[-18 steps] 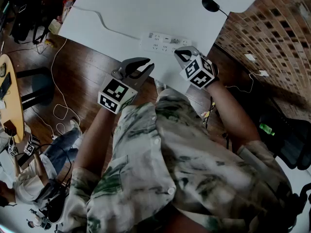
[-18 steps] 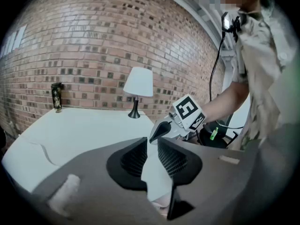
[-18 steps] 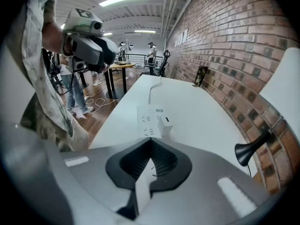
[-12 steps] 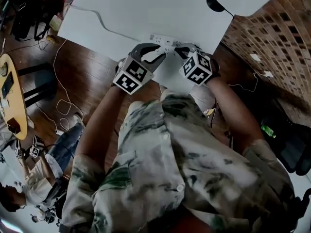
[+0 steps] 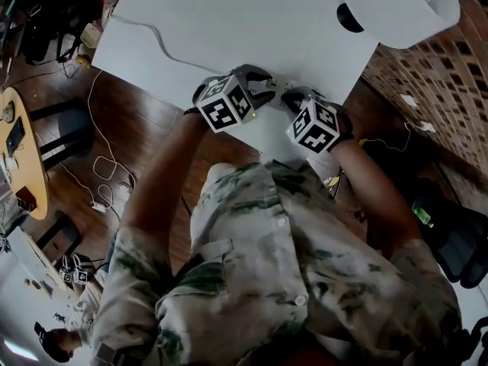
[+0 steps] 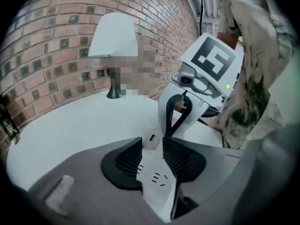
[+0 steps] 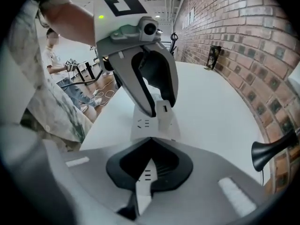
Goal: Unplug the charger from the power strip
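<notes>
White charger (image 7: 163,115) sits just before the parted left tool (image 6: 152,144).

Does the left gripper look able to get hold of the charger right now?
Probably yes. The left gripper has its jaws apart, with the charger right at their tips and nothing between. The right gripper, shut, stands just beyond over the power strip, not blocking.

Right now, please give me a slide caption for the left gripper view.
Open left tongs straddle the white charger on the power strip.
</notes>
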